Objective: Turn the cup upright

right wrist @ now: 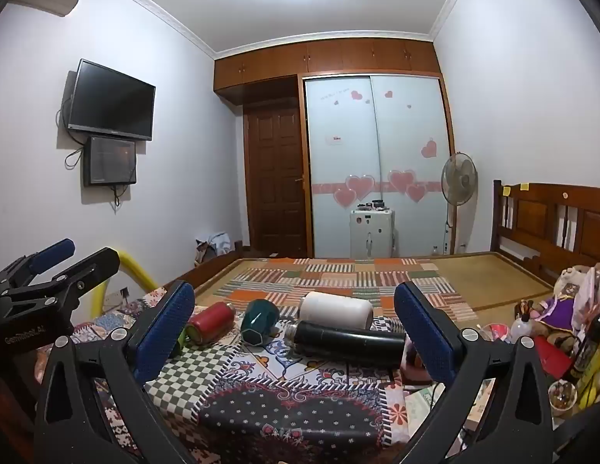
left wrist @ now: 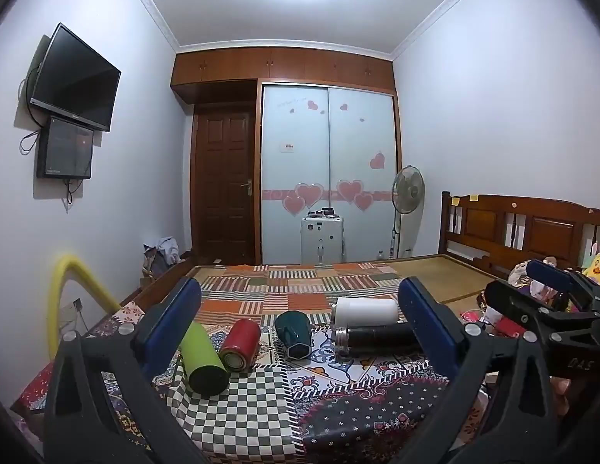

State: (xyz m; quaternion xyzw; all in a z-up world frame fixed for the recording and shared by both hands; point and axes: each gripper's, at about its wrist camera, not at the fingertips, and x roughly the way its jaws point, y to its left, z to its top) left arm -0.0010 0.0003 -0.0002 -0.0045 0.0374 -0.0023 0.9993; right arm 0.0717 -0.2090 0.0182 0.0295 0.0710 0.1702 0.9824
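Several cups lie on their sides on a patterned cloth (left wrist: pixel 338 417) on the bed: a lime green one (left wrist: pixel 203 359), a red one (left wrist: pixel 240 344), a dark teal faceted one (left wrist: pixel 294 334), a white one (left wrist: pixel 367 309) and a black flask (left wrist: pixel 377 338). In the right wrist view the red cup (right wrist: pixel 212 323), teal cup (right wrist: pixel 259 321), white cup (right wrist: pixel 336 309) and black flask (right wrist: pixel 346 340) show too. My left gripper (left wrist: pixel 300 324) is open and empty, short of the cups. My right gripper (right wrist: pixel 296 328) is open and empty, also short of them.
A wooden headboard (left wrist: pixel 524 228) stands at the right. Toys and bottles (right wrist: pixel 563 321) clutter the bed's right side. A yellow tube (left wrist: pixel 67 294) arches at the left. A fan (left wrist: pixel 408 193), a white case (left wrist: pixel 323 239) and a wardrobe stand beyond the bed.
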